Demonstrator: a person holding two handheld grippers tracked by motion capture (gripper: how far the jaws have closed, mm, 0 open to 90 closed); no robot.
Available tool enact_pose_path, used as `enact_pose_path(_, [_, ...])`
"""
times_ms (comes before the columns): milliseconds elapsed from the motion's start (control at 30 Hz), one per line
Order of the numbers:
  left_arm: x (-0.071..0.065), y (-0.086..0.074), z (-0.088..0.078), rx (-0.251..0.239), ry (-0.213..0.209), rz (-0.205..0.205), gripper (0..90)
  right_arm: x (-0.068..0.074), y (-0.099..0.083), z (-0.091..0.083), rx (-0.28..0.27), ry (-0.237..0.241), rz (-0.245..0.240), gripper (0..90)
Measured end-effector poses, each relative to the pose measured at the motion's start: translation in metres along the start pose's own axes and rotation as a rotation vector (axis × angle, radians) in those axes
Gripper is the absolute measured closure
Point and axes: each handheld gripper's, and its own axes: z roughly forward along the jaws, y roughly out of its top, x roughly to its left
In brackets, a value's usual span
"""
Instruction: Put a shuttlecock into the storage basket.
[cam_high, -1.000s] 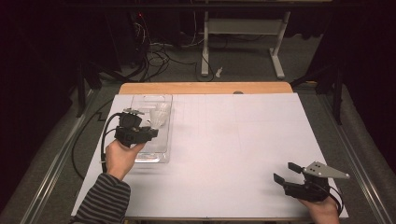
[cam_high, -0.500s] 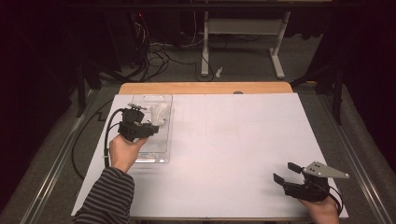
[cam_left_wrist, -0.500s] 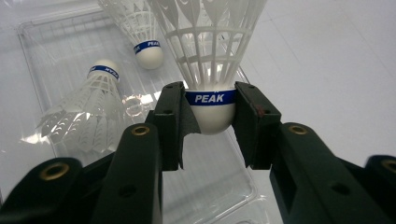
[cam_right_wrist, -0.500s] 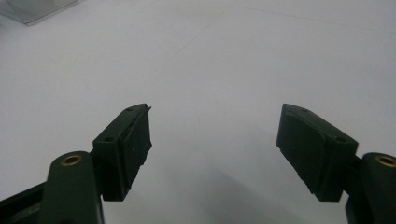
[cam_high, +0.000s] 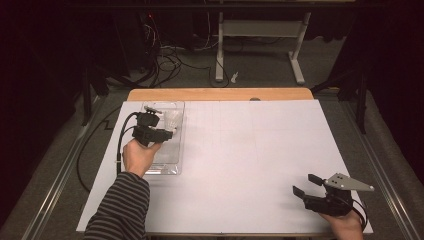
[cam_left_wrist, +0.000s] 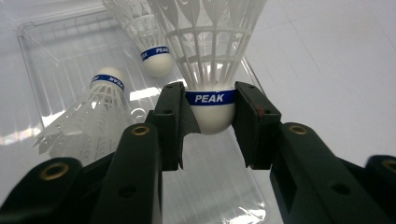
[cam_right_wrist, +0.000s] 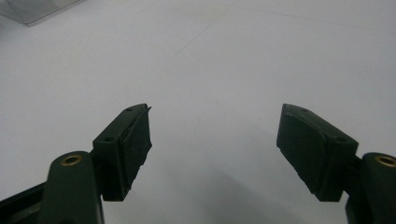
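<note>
My left gripper (cam_left_wrist: 211, 123) is shut on the white cork base of a shuttlecock (cam_left_wrist: 210, 70) with a blue PEAK band, its feathers pointing away from the camera. It hangs over the clear plastic tray (cam_left_wrist: 60, 51), where two more shuttlecocks lie: one (cam_left_wrist: 98, 112) at the left on its side, another (cam_left_wrist: 149, 46) farther back. From above, the left gripper (cam_high: 167, 131) sits over the tray (cam_high: 175, 167) at the table's left, with the held shuttlecock (cam_high: 172, 120) beyond it. My right gripper (cam_high: 306, 186) rests open near the front right corner; nothing lies between its pads (cam_right_wrist: 135, 144).
A white sheet (cam_high: 250, 150) covers the table, with a wooden strip (cam_high: 220, 94) along the far edge. Behind the table stand a desk frame (cam_high: 260, 45) and loose cables (cam_high: 165, 55) on the floor. A black cable (cam_high: 122, 140) trails from the left gripper.
The left hand has moved away from me along the tray, carrying the shuttlecock toward its far end. The right gripper has stayed put.
</note>
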Motion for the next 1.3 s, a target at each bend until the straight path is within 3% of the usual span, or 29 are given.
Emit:
enact_pose_path(333, [0.01, 0.003, 0.013, 0.03, 0.013, -0.043, 64.8, 0.0, 0.0, 0.0, 0.001, 0.001, 0.001, 26.6])
enact_pose_path(733, [0.009, 0.003, 0.018, 0.053, 0.014, -0.037, 63.8, 0.0, 0.0, 0.0, 0.0, 0.002, -0.001, 26.6])
enact_pose_path(933, [0.008, 0.002, 0.018, 0.059, 0.022, -0.036, 49.4, 0.0, 0.0, 0.0, -0.002, 0.0, 0.001, 26.6])
enact_pose_path(1300, [0.007, 0.0, 0.014, 0.028, 0.025, -0.028, 45.0, 0.0, 0.0, 0.0, -0.003, 0.001, -0.001, 26.6])
